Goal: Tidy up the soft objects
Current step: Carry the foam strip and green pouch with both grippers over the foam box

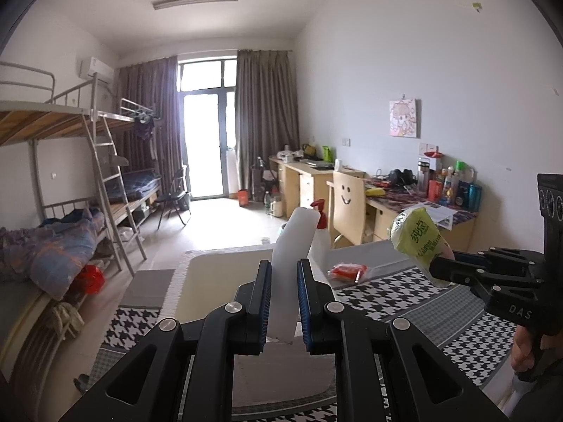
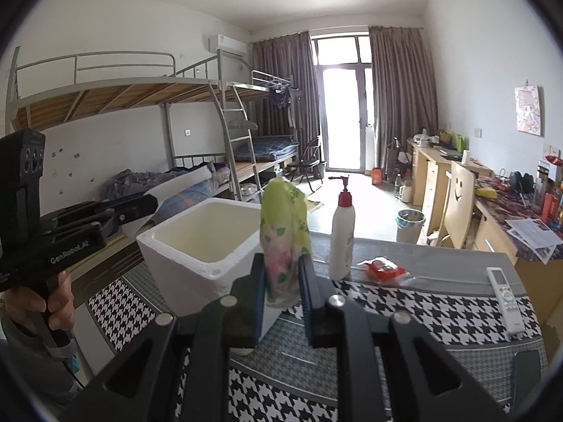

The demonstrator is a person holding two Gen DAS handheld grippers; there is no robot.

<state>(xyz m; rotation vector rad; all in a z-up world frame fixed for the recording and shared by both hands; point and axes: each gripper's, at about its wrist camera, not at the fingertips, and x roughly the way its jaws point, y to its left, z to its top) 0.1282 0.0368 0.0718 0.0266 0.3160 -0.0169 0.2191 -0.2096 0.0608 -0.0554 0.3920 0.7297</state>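
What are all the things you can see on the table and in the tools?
foam box: one, white, open, on the table's left side
foam lid: one, white, held in left tool
tissue pack: one, green with pink, held in right tool
pump bottle: one, white with red pump, upright beside box
snack packet: one, red, lying flat
remote: one, white, table's right edge
tablecloth: one, black-white houndstooth
left tool: one, black
right tool: one, black

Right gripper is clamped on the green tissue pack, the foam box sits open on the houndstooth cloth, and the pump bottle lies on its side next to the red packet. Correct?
Not quite. The pump bottle stands upright beside the red packet, as the right wrist view shows. The rest holds: the right gripper is clamped on the green tissue pack, and the foam box sits open on the houndstooth cloth.
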